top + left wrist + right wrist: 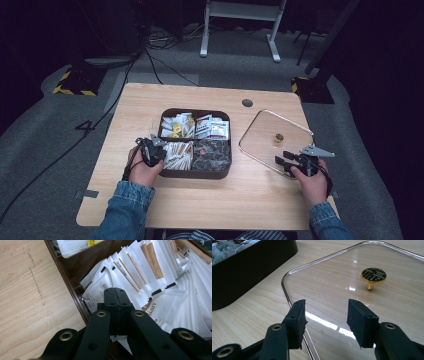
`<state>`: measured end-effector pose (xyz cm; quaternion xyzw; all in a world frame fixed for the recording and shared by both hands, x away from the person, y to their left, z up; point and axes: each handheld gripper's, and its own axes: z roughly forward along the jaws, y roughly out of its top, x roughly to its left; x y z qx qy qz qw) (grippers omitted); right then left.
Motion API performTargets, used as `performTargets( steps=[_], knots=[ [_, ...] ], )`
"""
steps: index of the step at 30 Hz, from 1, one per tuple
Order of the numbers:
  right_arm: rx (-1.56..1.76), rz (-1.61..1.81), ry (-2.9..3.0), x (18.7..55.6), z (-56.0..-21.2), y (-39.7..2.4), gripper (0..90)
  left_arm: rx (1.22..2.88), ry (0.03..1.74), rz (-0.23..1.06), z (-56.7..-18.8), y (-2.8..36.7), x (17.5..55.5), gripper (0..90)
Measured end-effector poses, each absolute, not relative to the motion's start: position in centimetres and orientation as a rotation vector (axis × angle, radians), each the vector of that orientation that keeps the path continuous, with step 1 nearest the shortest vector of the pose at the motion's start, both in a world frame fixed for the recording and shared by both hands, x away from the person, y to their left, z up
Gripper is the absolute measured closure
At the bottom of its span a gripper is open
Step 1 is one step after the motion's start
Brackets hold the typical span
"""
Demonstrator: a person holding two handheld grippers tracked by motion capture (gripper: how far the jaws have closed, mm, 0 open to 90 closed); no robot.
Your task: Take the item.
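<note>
1. Table (150, 105): light wood; everything below is placed relative to the brown box.
2. Brown box (195, 173): four compartments, mid-table, dark walls. Also seen as a dark wall at the top left of my right gripper view.
3. Glass lid (260, 132): lies flat on the table just right of the box, not touching it; metal rim, rounded corners.
4. My left hand (145, 172) is at the box's near-left corner; my right hand (312, 182) is well right of the box, at the lid's near edge.
5. Left gripper (115, 293): over the box's near-left compartment, jaws brought fully together. A white edge shows under the jaws, but I cannot tell if a sachet is pinched.
6. Right gripper (325, 312): jaws apart, nothing between the pads, hovering over the lid's near-left rim, the side toward the box.
7. Sachets (140, 277): white with brown stripes, piled slantwise in the near-left compartment, right under my left gripper.
8. Gold knob (373, 275): at the lid's centre, beyond my right gripper, apart from it.
</note>
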<state>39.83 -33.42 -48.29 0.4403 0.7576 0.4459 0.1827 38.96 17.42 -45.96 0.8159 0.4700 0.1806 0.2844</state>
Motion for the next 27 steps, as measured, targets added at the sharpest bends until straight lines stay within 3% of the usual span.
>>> performTargets(
  steps=[27],
  knots=[
    [1.271,1.285,2.112,39.7,-48.3,-33.9,49.3,1.876,1.072,0.214,-42.4,19.7,38.0,89.8]
  ],
)
